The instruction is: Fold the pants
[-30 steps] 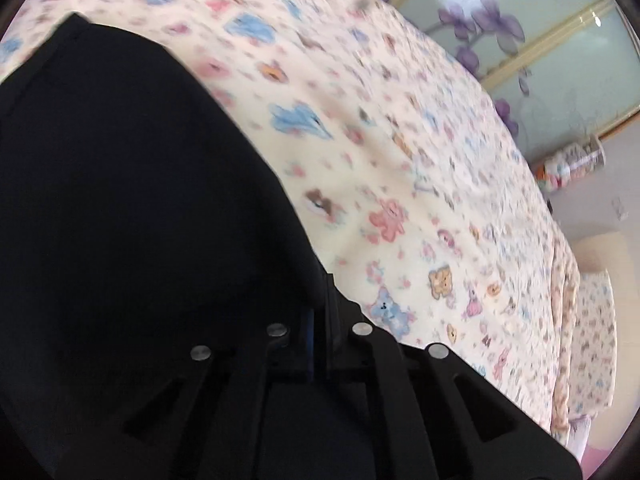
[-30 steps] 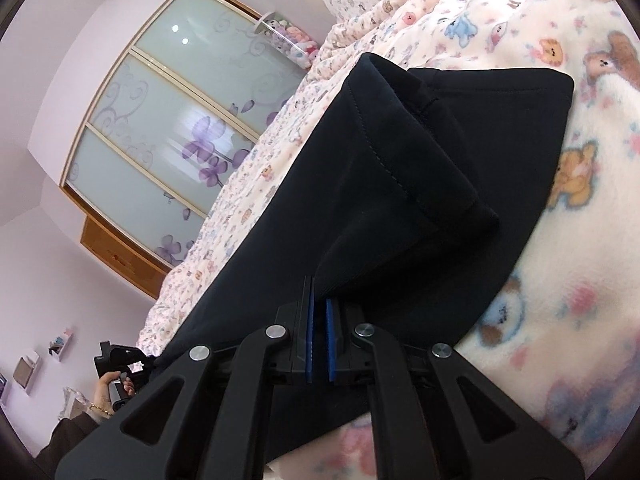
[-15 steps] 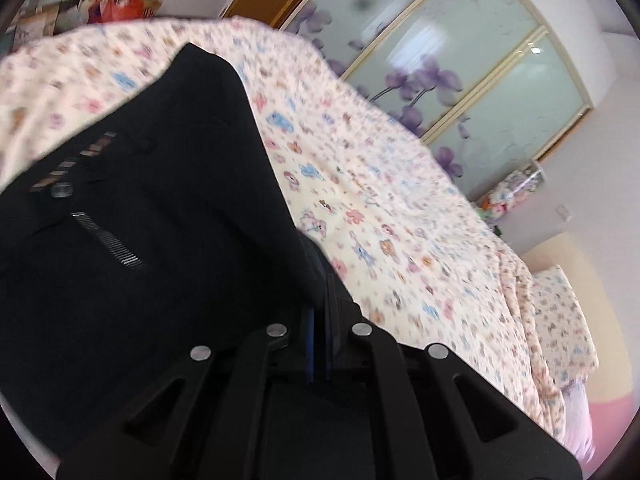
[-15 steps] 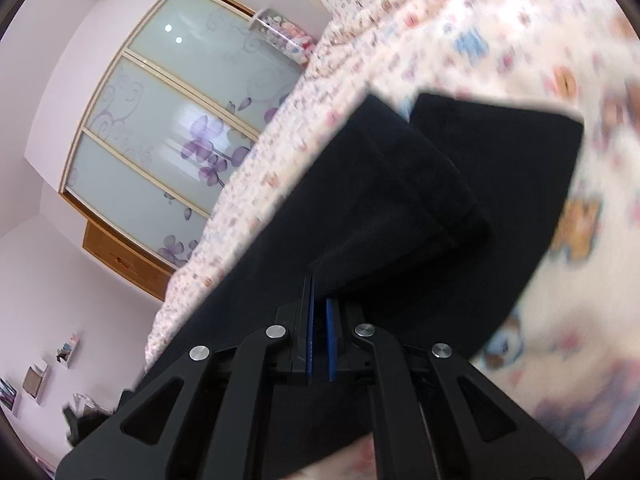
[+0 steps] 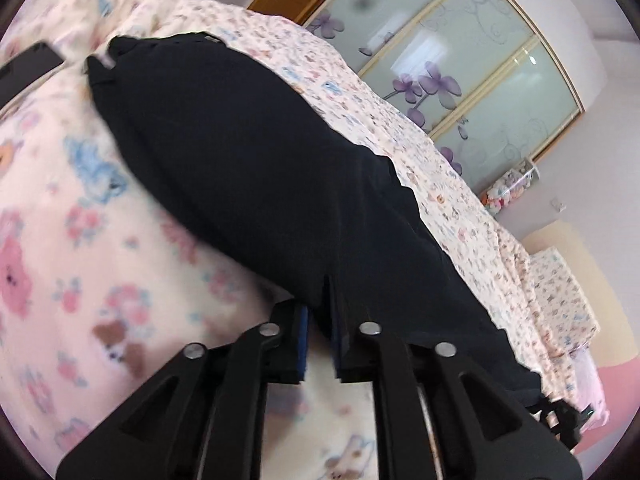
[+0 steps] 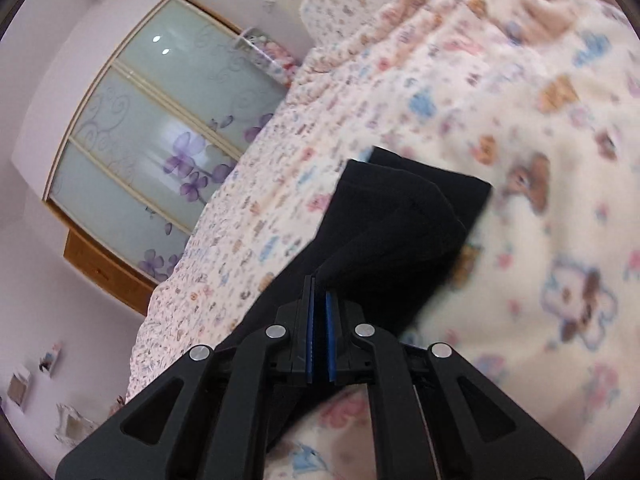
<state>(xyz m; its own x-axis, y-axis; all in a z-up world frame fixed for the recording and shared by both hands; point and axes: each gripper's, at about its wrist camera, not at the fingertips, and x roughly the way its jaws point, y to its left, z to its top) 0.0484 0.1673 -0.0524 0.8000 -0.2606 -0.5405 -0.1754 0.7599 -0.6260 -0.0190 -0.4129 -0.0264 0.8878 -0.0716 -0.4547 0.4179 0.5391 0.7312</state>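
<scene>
Black pants (image 5: pixel 248 152) lie stretched along a bed (image 5: pixel 80 240) covered in a pale blanket printed with cartoon bears. In the left wrist view the pants run from the gripper away toward the far end, where the waistband shows; a frosted wardrobe (image 5: pixel 460 60) with purple flowers stands behind the bed.

The left gripper (image 5: pixel 320 344) sits at the near edge of the pants. Its jaws have just been opening and now stand slightly apart, with the blanket visible in the gap; the cloth edge lies right at the tips, and the pads no longer seem to press it.

In the right wrist view, the right gripper (image 6: pixel 319 332) is pinched tight on a fold of the pants (image 6: pixel 392 232) near the leg ends, lifting a small peak of cloth off the blanket.

The cloth looks soft, light and limp: it drapes, creases and sags wherever it is not held. It would likely fold most neatly when taken by a hem or the waistband, at two corners, kept taut between both grippers.
</scene>
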